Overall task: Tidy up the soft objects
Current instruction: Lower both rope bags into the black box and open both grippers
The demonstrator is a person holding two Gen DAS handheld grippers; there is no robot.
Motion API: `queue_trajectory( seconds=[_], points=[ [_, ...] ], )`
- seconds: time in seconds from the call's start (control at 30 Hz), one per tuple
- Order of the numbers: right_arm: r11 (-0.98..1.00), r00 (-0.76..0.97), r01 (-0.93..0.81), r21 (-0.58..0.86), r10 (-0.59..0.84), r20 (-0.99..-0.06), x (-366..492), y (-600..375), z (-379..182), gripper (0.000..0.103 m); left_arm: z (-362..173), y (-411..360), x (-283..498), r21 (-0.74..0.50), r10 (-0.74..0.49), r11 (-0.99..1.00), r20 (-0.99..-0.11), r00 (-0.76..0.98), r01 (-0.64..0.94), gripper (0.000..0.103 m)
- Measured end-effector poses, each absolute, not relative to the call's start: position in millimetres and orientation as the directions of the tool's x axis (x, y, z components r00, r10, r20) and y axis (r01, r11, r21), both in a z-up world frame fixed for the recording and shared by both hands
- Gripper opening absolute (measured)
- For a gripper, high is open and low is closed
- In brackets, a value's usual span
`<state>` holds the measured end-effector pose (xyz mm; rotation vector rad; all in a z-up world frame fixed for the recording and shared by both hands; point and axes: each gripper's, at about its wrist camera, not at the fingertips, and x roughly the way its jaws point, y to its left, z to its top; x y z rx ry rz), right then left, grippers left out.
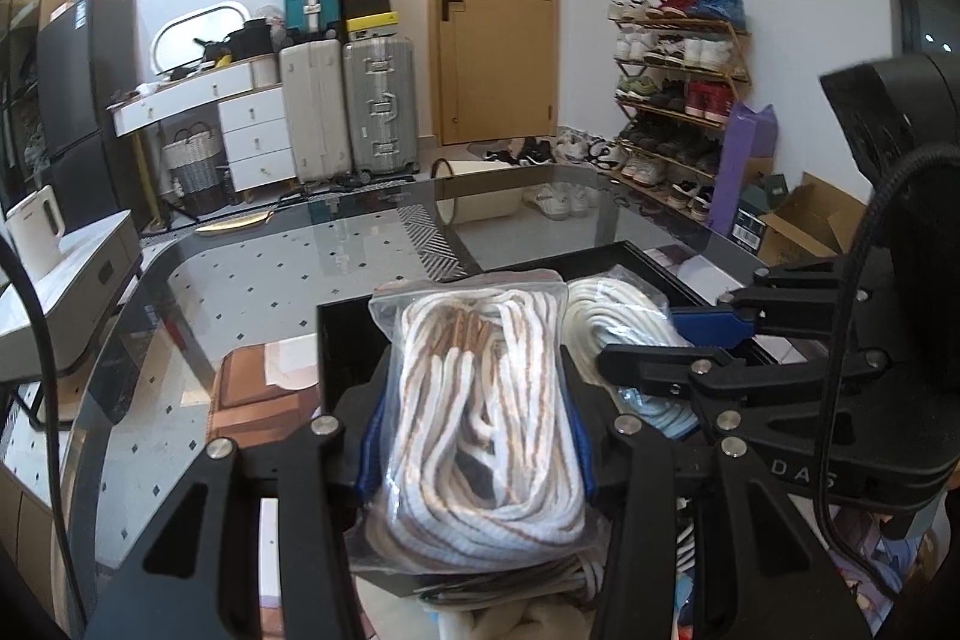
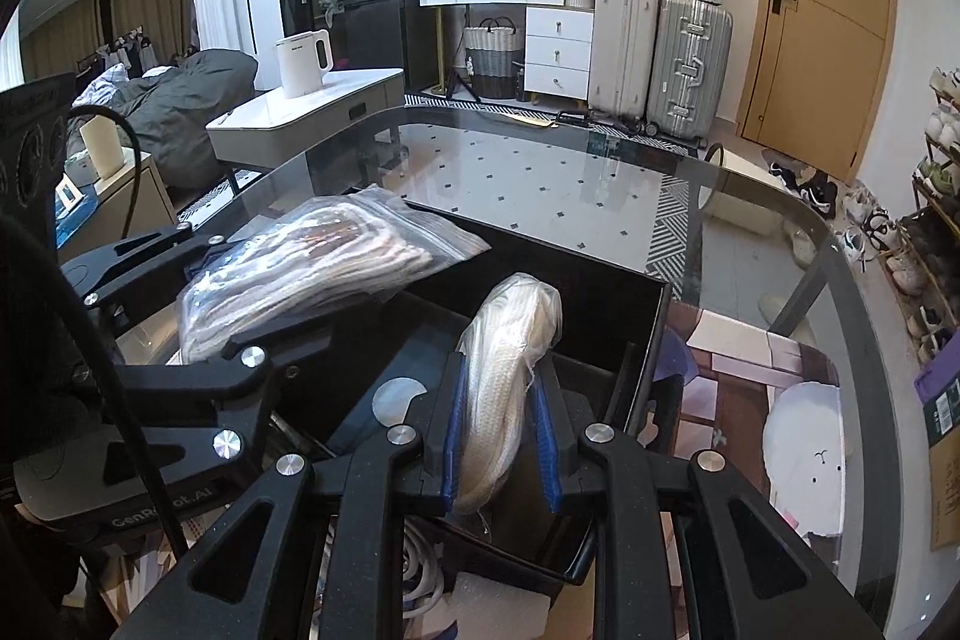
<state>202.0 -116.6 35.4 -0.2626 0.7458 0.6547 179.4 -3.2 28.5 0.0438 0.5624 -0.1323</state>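
The left gripper [image 1: 474, 436] is clamped on a clear zip bag of white-and-tan striped cord [image 1: 480, 400], held over the open black rectangular box [image 2: 600, 280]. The right gripper [image 2: 501, 436] pinches a clear-wrapped coil of white rope [image 2: 510, 340] inside that box. The box sits on the glass-topped table [image 2: 540, 172].

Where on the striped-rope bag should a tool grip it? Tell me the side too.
Grip the striped-rope bag across its bulging middle, from its bottom end, pads on the long sides. The coil is thickest there; the flat zip end is slippery film.
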Motion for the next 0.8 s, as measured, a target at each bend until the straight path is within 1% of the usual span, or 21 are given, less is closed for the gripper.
queue_trajectory(
  seconds=[0.13, 0.3, 0.37, 0.43, 0.57, 0.67, 0.7, 0.73, 0.8],
  points=[
    [0.770, 0.549, -0.638, -0.002, 0.453, -0.702, 203, -116, 35, 0.020, 29, -8, 181, 0.037, -0.128, 0.983, -0.555, 0.822, 0.178, 0.045],
    [0.773, 0.566, -0.633, -0.025, 0.441, -0.696, 204, -117, 34, 0.020, 30, -6, 187, 0.016, -0.169, 0.975, -0.595, 0.786, 0.222, 0.045],
    [0.771, 0.568, -0.637, -0.023, 0.448, -0.691, 205, -118, 34, 0.023, 30, -5, 190, 0.009, -0.182, 0.972, -0.605, 0.775, 0.236, 0.045],
    [0.773, 0.573, -0.634, -0.028, 0.446, -0.688, 204, -119, 35, 0.028, 30, -5, 193, 0.020, -0.178, 0.971, -0.611, 0.771, 0.239, 0.045],
    [0.775, 0.597, -0.631, -0.048, 0.444, -0.668, 203, -123, 39, 0.034, 30, -3, 201, 0.010, -0.183, 0.971, -0.617, 0.766, 0.240, 0.046],
    [0.773, 0.616, -0.632, -0.056, 0.457, -0.642, 198, -126, 46, 0.043, 30, -1, 203, 0.006, -0.185, 0.970, -0.621, 0.762, 0.241, 0.048],
    [0.776, 0.624, -0.628, -0.059, 0.457, -0.634, 197, -128, 48, 0.050, 29, 0, 203, -0.001, -0.186, 0.971, -0.624, 0.759, 0.237, 0.049],
    [0.779, 0.632, -0.624, -0.064, 0.455, -0.627, 196, -129, 51, 0.052, 28, 1, 202, -0.008, -0.188, 0.972, -0.625, 0.757, 0.234, 0.049],
    [0.781, 0.639, -0.620, -0.070, 0.452, -0.622, 194, -131, 54, 0.055, 29, 2, 202, -0.001, -0.168, 0.977, -0.625, 0.763, 0.214, 0.059]
  ],
)
